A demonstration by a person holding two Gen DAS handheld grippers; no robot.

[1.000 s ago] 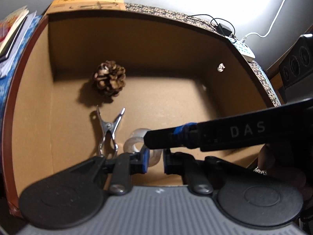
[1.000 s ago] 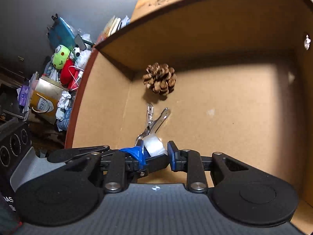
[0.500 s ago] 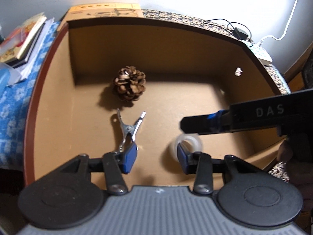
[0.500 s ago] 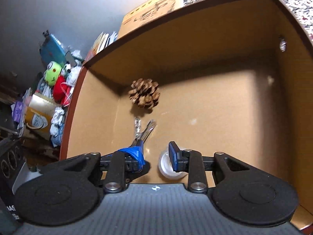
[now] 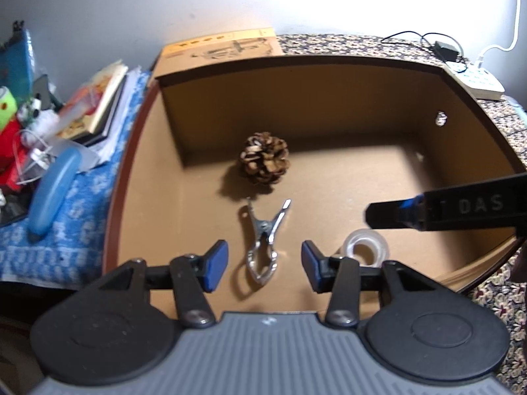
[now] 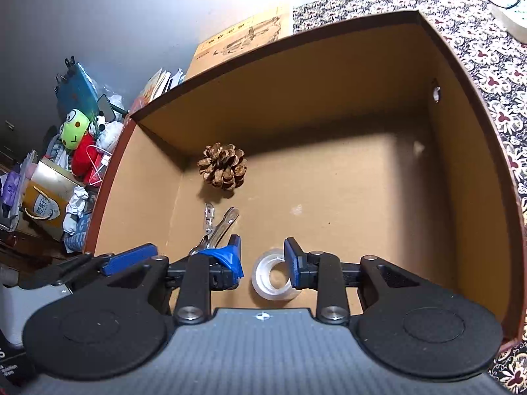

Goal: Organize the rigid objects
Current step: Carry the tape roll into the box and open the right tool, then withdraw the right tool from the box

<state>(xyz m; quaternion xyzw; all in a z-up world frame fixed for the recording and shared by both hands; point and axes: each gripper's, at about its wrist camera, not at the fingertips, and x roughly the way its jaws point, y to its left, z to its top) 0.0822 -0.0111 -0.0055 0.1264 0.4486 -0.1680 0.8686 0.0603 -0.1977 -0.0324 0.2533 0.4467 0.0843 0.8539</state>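
Cardboard box on patterned cloth

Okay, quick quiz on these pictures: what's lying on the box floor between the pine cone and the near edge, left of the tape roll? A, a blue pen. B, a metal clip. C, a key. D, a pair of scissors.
B: a shiny metal clip lies flat on the floor of the box, just nearer than the pine cone and left of the tape roll.
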